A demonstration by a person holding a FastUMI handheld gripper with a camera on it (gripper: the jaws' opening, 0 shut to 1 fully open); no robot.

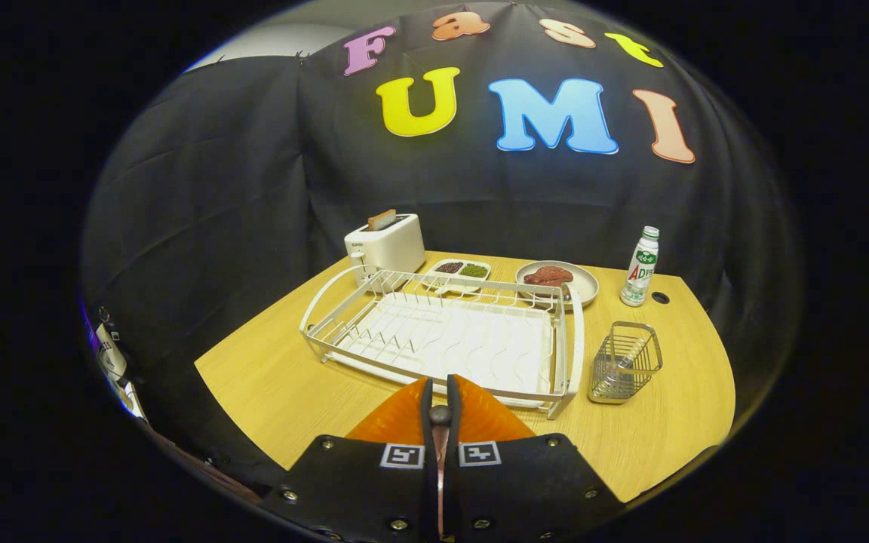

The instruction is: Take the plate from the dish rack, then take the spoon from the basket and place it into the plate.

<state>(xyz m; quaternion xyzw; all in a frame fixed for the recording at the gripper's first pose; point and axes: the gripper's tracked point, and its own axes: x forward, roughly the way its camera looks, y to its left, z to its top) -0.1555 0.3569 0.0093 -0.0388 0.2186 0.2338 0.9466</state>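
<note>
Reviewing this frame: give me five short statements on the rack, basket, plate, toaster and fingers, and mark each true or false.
1. The dish rack holds no plate. True.
2. The wire basket stands beside the rack, on the bottle side. True.
3. The plate beyond the rack is bare. False: it holds reddish-brown food.
4. The gripper has its fingers spread wide over the rack. False: the fingers are closed together at the rack's near edge, with a thin object pinched between them.
5. The toaster has a slice sticking up from it. True.
</note>
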